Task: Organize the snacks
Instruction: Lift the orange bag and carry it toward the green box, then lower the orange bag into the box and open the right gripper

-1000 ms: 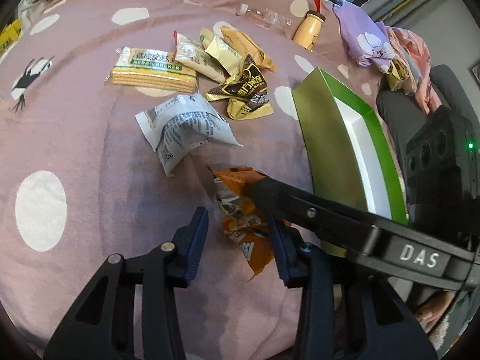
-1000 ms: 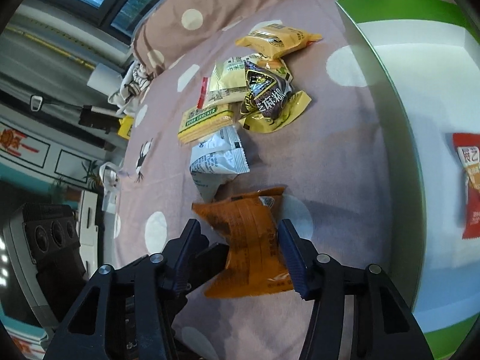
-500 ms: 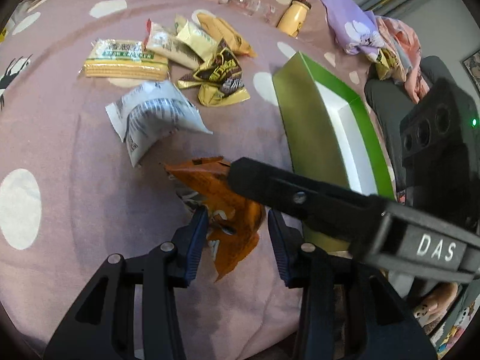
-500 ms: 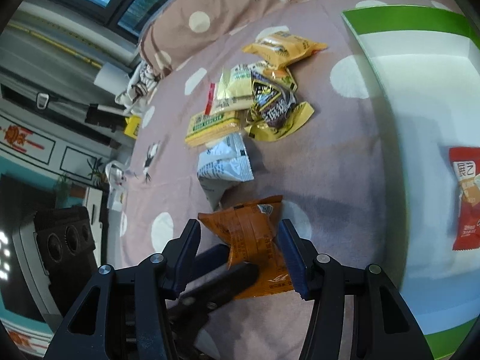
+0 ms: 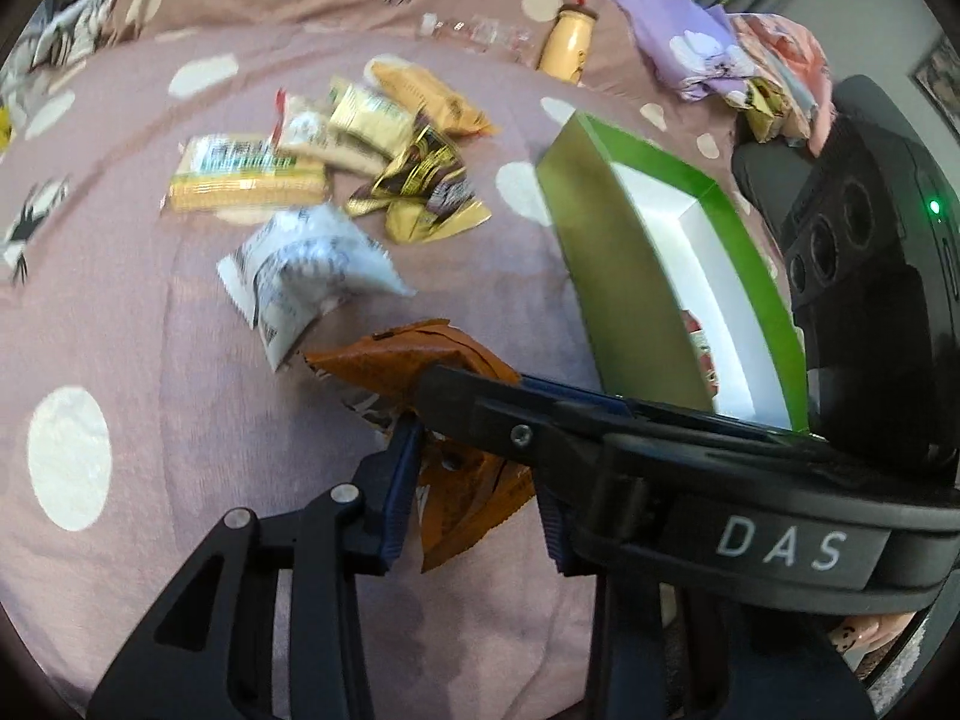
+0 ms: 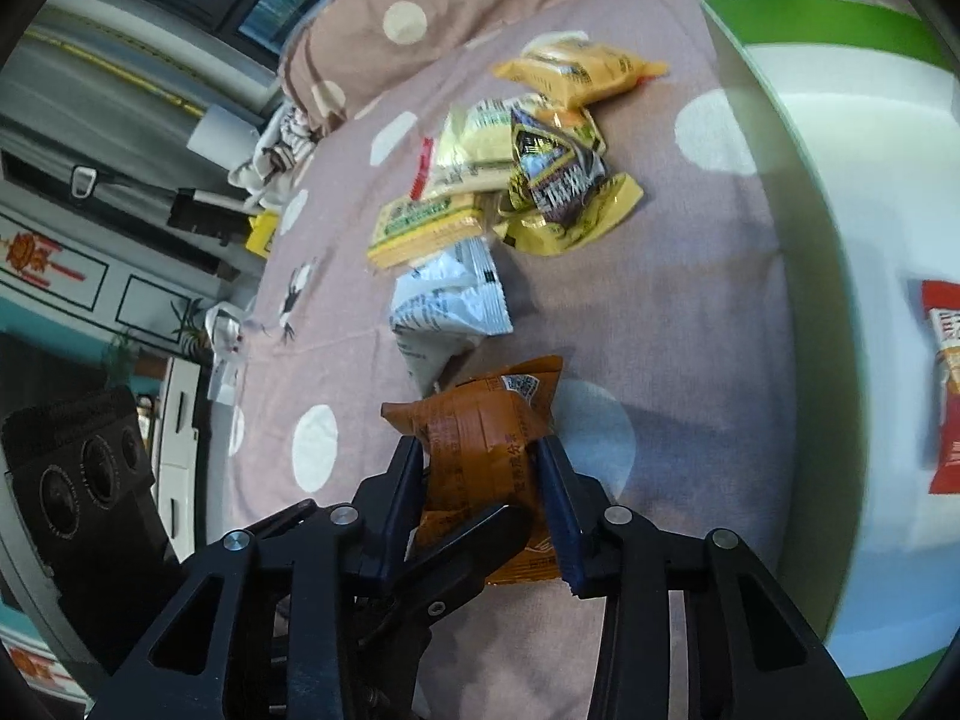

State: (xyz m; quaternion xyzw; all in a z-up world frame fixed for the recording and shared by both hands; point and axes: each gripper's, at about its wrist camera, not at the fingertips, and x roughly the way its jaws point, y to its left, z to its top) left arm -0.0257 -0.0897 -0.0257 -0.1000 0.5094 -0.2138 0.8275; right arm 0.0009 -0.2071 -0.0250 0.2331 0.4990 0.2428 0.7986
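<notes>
Sorting is barely begun: one red foil packet (image 6: 945, 396) lies in the green-rimmed white cardboard box (image 6: 780, 120). Right tongs (image 6: 485, 474) pinch the crinkled orange snack packet (image 6: 480, 438) above the bed; left tongs (image 5: 474, 474) stand narrowly around it. Five packets (image 5: 336, 180) remain on the dotted mauve bedspread (image 5: 120, 360).

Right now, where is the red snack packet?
In the right wrist view, the red snack packet lies alone inside the green box, at the far right edge.
</notes>
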